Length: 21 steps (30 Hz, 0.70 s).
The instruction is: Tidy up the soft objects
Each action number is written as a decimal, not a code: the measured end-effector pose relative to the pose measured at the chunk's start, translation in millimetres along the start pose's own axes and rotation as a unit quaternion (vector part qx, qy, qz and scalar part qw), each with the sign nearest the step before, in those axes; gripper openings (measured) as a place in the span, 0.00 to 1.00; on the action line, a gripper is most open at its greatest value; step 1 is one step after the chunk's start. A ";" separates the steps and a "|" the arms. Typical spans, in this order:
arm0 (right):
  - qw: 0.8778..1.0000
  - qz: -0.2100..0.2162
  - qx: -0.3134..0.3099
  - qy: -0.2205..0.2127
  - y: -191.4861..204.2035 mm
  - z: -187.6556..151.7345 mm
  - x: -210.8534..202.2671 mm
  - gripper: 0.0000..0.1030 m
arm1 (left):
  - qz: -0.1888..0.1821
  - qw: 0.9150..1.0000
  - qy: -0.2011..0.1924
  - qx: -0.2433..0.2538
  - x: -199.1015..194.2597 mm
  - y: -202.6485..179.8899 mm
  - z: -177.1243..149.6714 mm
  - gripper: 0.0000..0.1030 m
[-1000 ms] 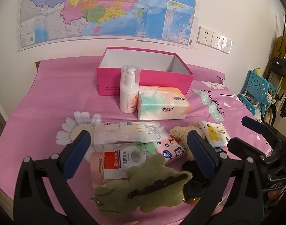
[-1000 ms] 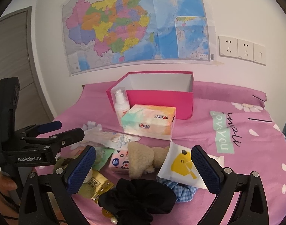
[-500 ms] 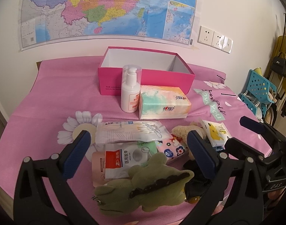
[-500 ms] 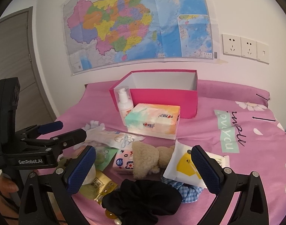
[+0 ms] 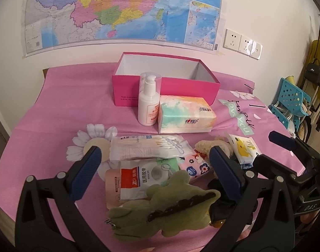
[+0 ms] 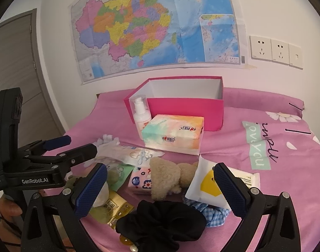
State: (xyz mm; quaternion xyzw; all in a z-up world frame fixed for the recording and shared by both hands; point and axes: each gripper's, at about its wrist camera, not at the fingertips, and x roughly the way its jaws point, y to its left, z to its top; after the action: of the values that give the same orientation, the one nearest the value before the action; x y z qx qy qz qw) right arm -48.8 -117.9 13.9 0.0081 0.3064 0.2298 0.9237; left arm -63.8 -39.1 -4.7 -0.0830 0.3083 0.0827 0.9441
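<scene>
Left tool [image 5: 153, 168]: jaws wide, holding nothing, above the green plush toy [image 5: 170, 208] at the near edge of the desk [image 5: 54, 113]. Right tool [image 6: 160, 185]: jaws wide, holding nothing, above the black scrunchie [image 6: 160, 224], with the beige plush bear [image 6: 166, 178] just beyond. Open pink box [image 5: 166, 79] stands at the rear; 1 tissue pack [image 5: 185, 115] and 1 pump bottle [image 5: 148, 103] stand just in front of it.

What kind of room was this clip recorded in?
Most likely a home bedroom: the items lie on a pink printed bedsheet, a wall map hangs above, and a handbag hangs at the side near a blue plastic rack.
</scene>
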 end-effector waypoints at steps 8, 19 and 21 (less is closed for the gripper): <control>0.999 0.034 0.002 0.015 2.8 -3.1 4.3 1.00 | -0.014 1.000 0.000 -0.001 -3.8 13.3 -2.4 1.00; 0.987 0.140 -0.027 0.075 33.2 -15.1 25.7 0.90 | -0.058 0.997 0.049 -0.025 -4.7 60.0 -29.1 1.00; 0.984 0.154 -0.028 0.087 37.9 -16.9 32.0 0.85 | -0.069 0.996 0.058 -0.026 -4.4 62.0 -34.5 0.99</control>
State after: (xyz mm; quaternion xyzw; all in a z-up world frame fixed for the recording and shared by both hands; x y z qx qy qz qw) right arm -51.8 -72.4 -11.9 0.0091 0.3743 0.3779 0.8468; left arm -99.7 13.6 -36.1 -0.1337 0.3533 0.0204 0.9257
